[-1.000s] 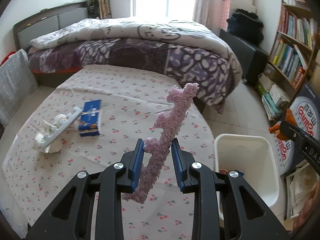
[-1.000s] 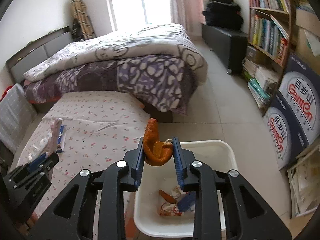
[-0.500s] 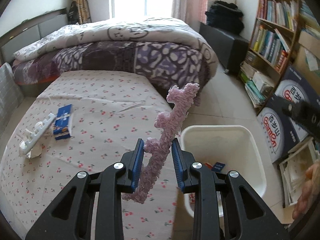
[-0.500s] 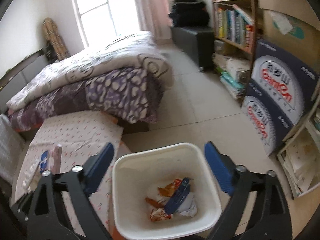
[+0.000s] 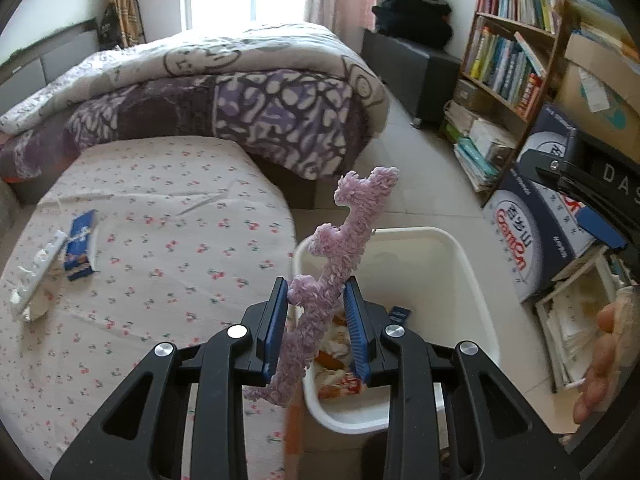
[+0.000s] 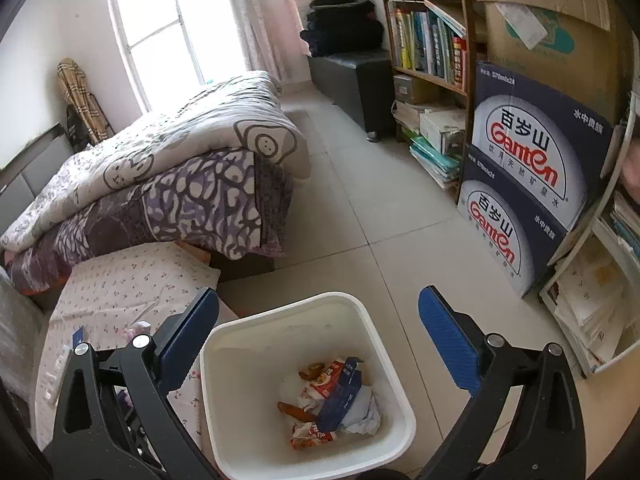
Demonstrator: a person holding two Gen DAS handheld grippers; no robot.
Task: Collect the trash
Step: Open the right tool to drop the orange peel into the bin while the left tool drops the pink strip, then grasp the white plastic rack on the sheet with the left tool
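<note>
bin: white square plastic trash bin open-topped, wrappers only at its bottom | above bin: wide-open right gripper straddles the mouth | left: low table under cherry-print cloth touches the bin | right: bare tile floor, then stacked blue cardboard boxes | far: bed with purple patterned quilt

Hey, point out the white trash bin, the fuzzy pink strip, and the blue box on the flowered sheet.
white trash bin (image 6: 236, 330): right wrist view, on its near-left rim.
fuzzy pink strip (image 5: 352, 228): left wrist view, on its upper stretch above the fingers.
blue box (image 5: 82, 246): left wrist view, on its top face.
</note>
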